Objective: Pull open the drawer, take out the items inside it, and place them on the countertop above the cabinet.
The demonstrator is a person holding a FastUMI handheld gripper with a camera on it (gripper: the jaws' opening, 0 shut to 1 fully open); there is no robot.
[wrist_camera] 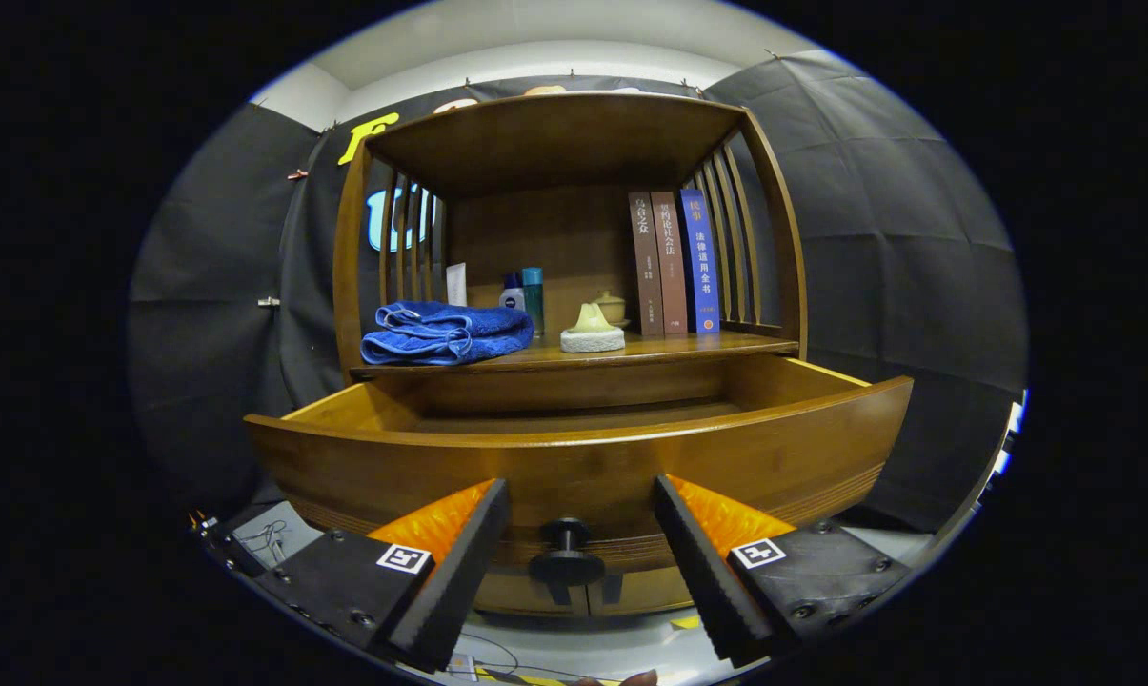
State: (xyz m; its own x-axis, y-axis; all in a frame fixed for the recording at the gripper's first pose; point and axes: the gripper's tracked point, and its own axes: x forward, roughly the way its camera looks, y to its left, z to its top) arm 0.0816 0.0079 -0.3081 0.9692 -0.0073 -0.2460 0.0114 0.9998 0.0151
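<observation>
Drawer (pixel 574 457) out, gripper (pixel 581 548) spread wide around the knob (pixel 566 553), untouched; reaching in blind could clip the front.

Just ahead of my tool (pixel 581 572), whose fingers stood apart with ridged, matt inner faces, the drawer (pixel 574 457) looked like polished wood with a soft sheen, its knob (pixel 567 553) dark and smooth. Beyond it lay a nubby cloth towel (pixel 445 333), glossy-spined books (pixel 674 262) and a matt, chalky-looking ornament (pixel 593 332).
</observation>
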